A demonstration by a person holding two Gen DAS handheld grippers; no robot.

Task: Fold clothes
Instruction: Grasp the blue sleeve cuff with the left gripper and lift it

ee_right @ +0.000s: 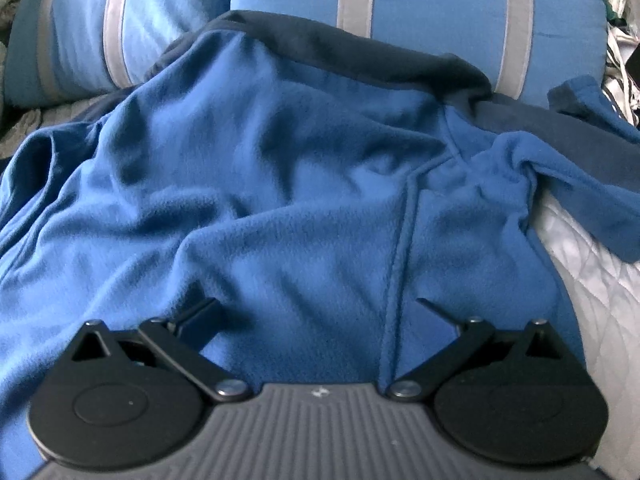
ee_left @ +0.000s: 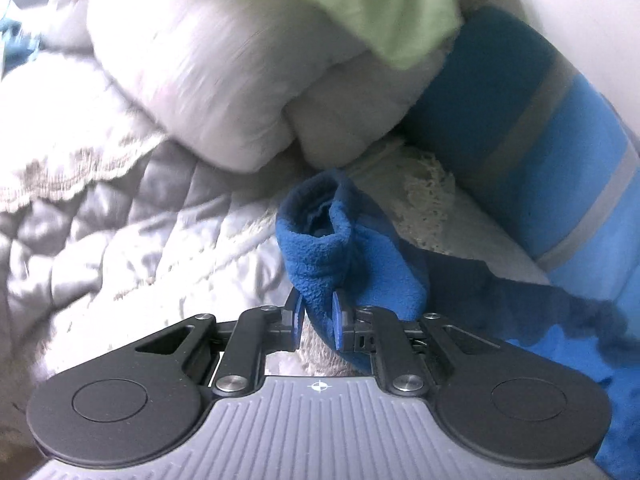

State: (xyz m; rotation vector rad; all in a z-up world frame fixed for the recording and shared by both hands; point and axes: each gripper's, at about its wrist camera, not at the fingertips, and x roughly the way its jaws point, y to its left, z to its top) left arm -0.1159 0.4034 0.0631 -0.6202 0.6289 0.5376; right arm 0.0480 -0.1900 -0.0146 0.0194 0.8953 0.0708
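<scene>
One blue fleece garment with dark navy trim, spread rumpled over a pale quilted bedspread, fills the centre of the right wrist view. Two blue pillows with grey stripes sit across the top of that frame, the garment's navy edge lying against them. Left gripper: jaws nearly together, pinching a bunched blue fleece cuff at lower centre of the left wrist view, the rest of the fabric trailing to lower right. Right gripper: jaws spread wide, low over the fleece at bottom centre, nothing clamped. Around in the left view: one white puffy duvet roll upper left, one light green cloth top centre, one striped pillow at right, lace-edged trim at left. Striped fabric clutter at right edge.
</scene>
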